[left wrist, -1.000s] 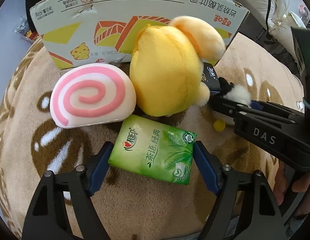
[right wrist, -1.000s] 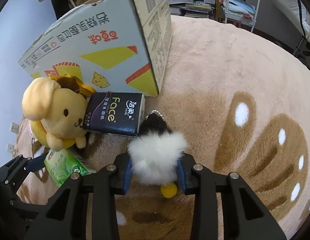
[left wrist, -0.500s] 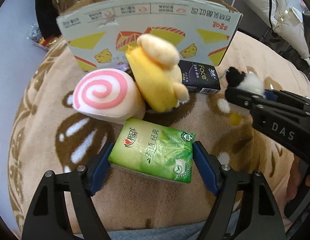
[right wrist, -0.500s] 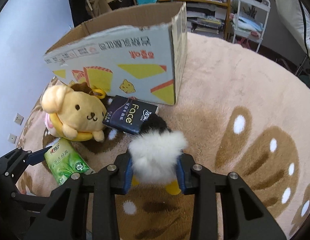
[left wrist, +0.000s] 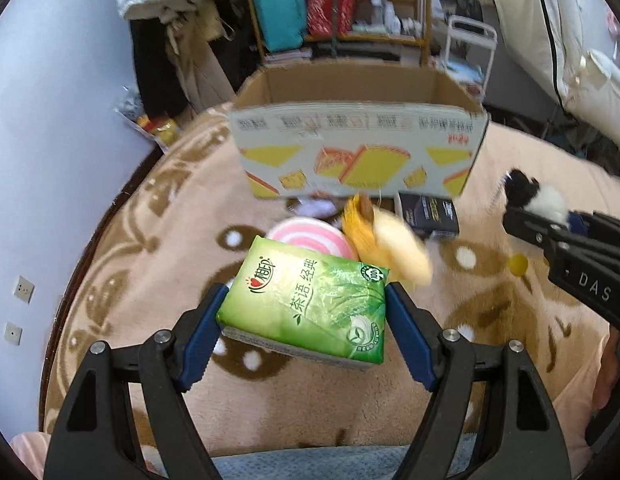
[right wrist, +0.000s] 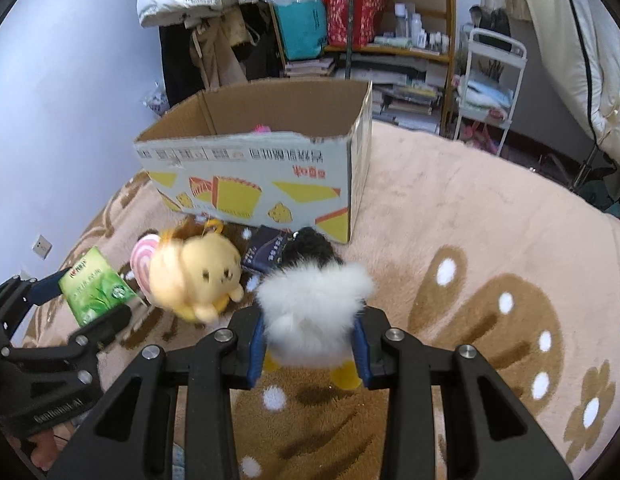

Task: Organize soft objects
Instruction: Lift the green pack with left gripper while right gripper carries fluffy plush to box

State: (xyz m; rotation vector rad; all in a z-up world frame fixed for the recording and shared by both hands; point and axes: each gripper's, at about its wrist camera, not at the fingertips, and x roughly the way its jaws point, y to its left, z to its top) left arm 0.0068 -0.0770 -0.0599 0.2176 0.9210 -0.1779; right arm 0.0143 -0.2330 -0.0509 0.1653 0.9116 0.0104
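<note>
My left gripper (left wrist: 306, 320) is shut on a green tissue pack (left wrist: 306, 304) and holds it above the rug; the pack also shows in the right wrist view (right wrist: 94, 286). My right gripper (right wrist: 310, 340) is shut on a fluffy black-and-white plush with yellow feet (right wrist: 314, 304), lifted off the rug, seen at the right in the left wrist view (left wrist: 538, 196). An open cardboard box (right wrist: 262, 176) stands ahead of both. A yellow dog plush (right wrist: 198, 276), a pink swirl cushion (left wrist: 310, 236) and a dark tissue pack (left wrist: 430, 212) lie in front of the box.
The beige rug with brown patterns (right wrist: 490, 240) spreads to the right. A shelf with bags and books (right wrist: 350, 20) and a white cart (right wrist: 490, 80) stand behind the box. A wall (left wrist: 50, 120) is at the left.
Both grippers have risen and drawn back with their loads, so the box's open top now shows. The yellow dog plush has tipped over and looks blurred.
</note>
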